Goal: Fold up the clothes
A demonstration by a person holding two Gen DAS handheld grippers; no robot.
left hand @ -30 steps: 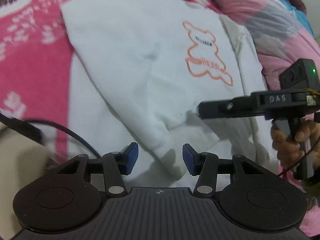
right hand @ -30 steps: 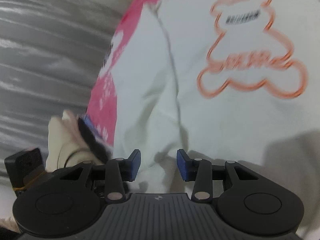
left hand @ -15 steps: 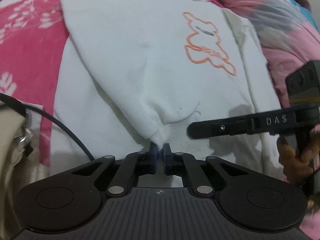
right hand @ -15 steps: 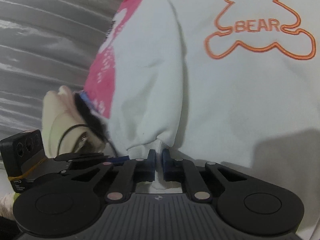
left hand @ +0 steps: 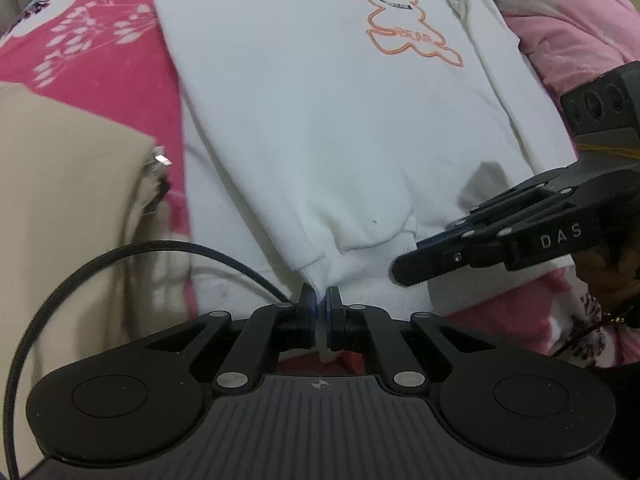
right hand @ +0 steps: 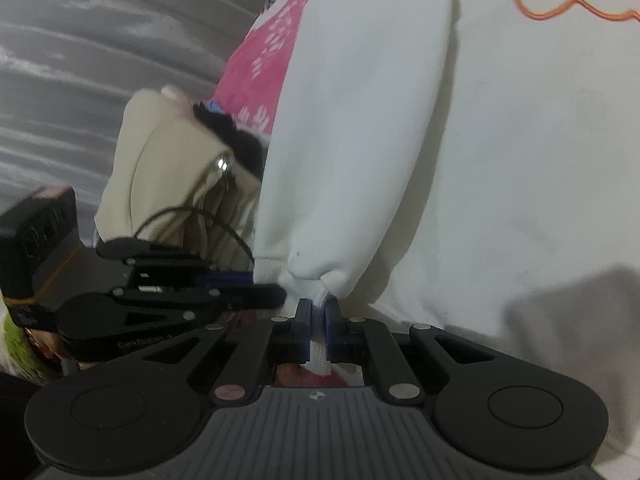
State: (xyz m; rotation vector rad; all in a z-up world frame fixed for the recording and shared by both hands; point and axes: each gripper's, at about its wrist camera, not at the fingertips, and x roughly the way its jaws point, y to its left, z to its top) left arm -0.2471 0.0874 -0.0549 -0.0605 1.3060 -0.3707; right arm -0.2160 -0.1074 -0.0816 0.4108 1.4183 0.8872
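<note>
White ribbed cuff fabric (left hand: 362, 268) is pinched in the left gripper (left hand: 319, 312), whose blue-padded jaws are pressed together on one corner of it; a scrap of the knit shows below the pads. In the right wrist view the right gripper (right hand: 318, 320) has its jaws clamped the same way on the other end of that cuff (right hand: 280, 270), with white rib poking down between the pads. Each tool shows in the other's view: the right one reaches in from the right edge of the left camera, held by a hand (left hand: 612, 276), and the left one enters low on the left of the right camera.

Just beyond the jaws, the sleeve (right hand: 348, 152) runs up from the cuff and lies folded across the body of the white sweatshirt (left hand: 304, 92). Farther up the chest is an orange outlined bear (left hand: 404, 24) with the word BEAR in it. A black cable (left hand: 132, 252) loops by the left tool, over a beige garment (left hand: 68, 184) that lies just beside the sweatshirt. The sweatshirt rests spread on a pink bedcover (left hand: 100, 36) with white flower print. At the far right a lighter pink quilt (left hand: 568, 12) bunches up, and in the right wrist view a grey curtain (right hand: 100, 40) hangs behind the bed.
</note>
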